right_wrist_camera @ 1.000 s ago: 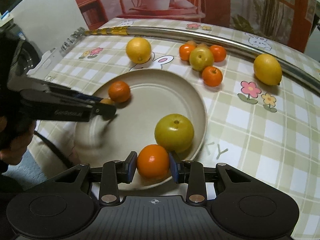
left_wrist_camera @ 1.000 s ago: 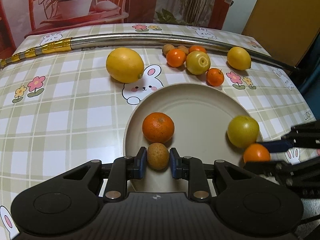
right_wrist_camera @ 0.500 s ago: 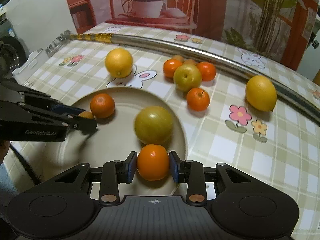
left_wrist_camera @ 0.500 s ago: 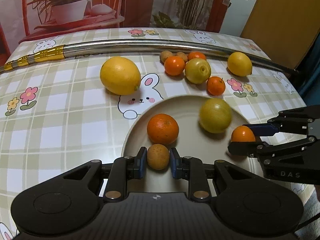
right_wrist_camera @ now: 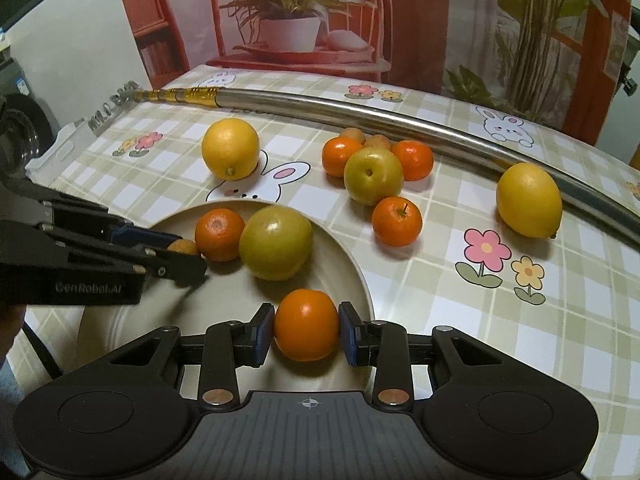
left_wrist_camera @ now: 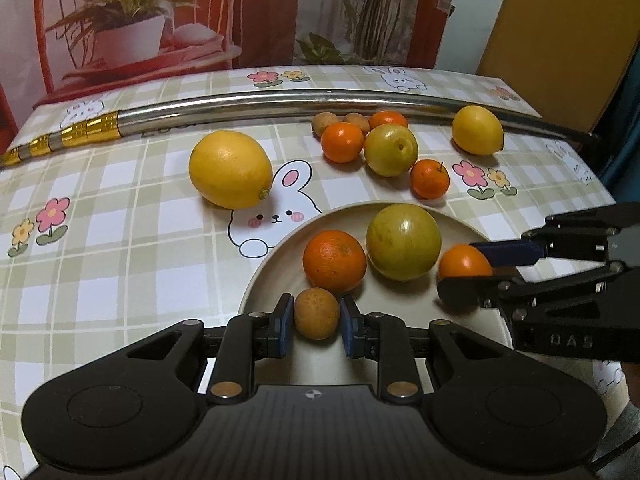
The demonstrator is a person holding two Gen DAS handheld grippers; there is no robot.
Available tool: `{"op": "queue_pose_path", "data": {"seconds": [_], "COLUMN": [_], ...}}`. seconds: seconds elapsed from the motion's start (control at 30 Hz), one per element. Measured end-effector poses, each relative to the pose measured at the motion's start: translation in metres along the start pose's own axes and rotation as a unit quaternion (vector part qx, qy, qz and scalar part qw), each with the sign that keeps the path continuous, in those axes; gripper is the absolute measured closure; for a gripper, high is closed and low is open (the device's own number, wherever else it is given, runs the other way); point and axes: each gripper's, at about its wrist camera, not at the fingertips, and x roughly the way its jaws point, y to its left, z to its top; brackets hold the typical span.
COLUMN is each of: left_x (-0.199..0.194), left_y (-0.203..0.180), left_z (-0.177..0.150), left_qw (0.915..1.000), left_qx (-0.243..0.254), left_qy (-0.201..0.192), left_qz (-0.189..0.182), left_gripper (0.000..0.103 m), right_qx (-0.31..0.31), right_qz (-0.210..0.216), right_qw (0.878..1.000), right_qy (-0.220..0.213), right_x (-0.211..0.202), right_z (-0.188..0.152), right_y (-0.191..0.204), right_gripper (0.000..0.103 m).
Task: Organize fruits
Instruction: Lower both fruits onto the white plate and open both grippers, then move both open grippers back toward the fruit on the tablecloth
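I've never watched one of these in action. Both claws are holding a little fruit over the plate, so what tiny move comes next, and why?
Probably open both and let go. The left gripper pinches a small brown fruit and the right gripper an orange; both fruits sit low over the plate, beside the green apple and another orange already there. How much gap remains beneath them is hard to tell.

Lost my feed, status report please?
Left gripper shut on small brown fruit. Right gripper shut on orange. Both over plate. Nothing blocking.
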Motion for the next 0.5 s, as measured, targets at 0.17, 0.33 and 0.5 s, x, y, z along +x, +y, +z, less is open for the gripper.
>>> {"op": "queue_pose_path", "data": {"seconds": [0.17,0.33,0.5], "left_x": [-0.003,-0.007,-0.017], "left_y": [-0.002,-0.005,0.0], "left_z": [-0.001,-0.002,-0.002], "left_qw": [1.0,0.9999,0.9998], "left_qx": [-0.001,0.005,-0.008], "left_qy": [-0.005,-0.007,-0.014], "left_qz": [0.003,0.009,0.007], "left_gripper": [0.059,0.049,0.049], "right_qx": [0.012,0.006,0.005], "right_qz": [0.002,-0.001,-0.003], "right_qw": [1.0,1.0,0.999], "right_qy": [-0.016,-0.022,-0.045], "right_x": [-0.002,-0.005,-0.018], "right_z": [0.0,0.001,0.0], "right_y": [-0.004,-0.004,-0.001], "right_gripper": [0.07,0.068,0.062]}}
